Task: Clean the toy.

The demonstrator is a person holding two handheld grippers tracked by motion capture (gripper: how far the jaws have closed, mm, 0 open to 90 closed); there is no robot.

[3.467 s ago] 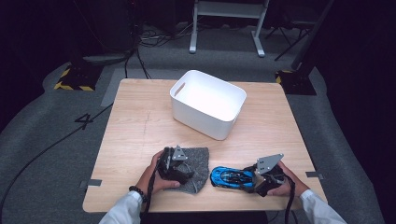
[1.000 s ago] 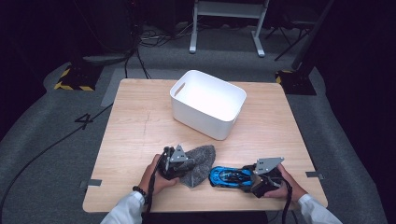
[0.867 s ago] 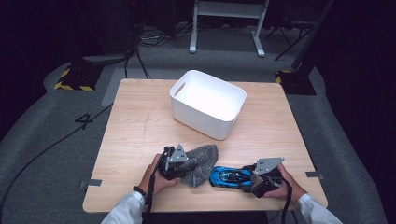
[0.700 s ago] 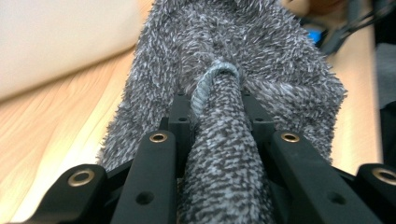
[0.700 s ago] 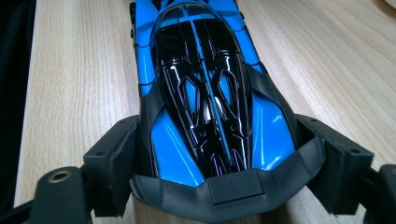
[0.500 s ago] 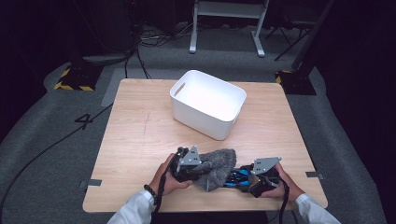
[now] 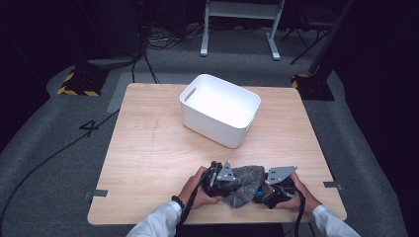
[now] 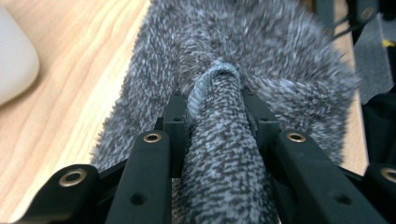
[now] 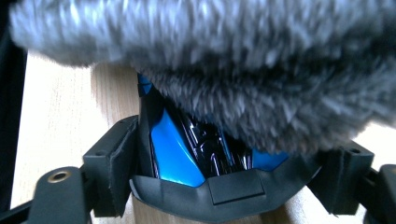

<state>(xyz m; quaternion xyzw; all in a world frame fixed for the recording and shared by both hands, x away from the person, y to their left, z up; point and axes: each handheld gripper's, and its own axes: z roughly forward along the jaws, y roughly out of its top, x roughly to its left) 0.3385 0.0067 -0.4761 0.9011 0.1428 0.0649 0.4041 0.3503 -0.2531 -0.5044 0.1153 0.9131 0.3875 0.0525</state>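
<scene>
A grey fuzzy cloth (image 7: 247, 178) lies draped over a blue toy car (image 7: 258, 196) near the table's front edge, and only a sliver of blue shows in the high view. My left gripper (image 7: 236, 183) is shut on a bunched fold of the cloth (image 8: 261, 60), pinched between its black jaws (image 8: 217, 116). My right gripper (image 7: 263, 192) is shut on the rear of the car (image 9: 177, 154), its jaws against the car's sides. The cloth (image 9: 233, 56) hangs over the car's front and hides it.
A white plastic bin (image 7: 212, 131) stands empty at the middle back of the wooden table (image 7: 148, 148); its corner (image 8: 14, 60) shows at the left of the left gripper view. Both hands rest close together at the front edge. Dark floor and cables surround the table.
My left gripper has carried the cloth to the right, and the cloth now covers the blue car that lay in plain sight before. The right gripper has kept still.
</scene>
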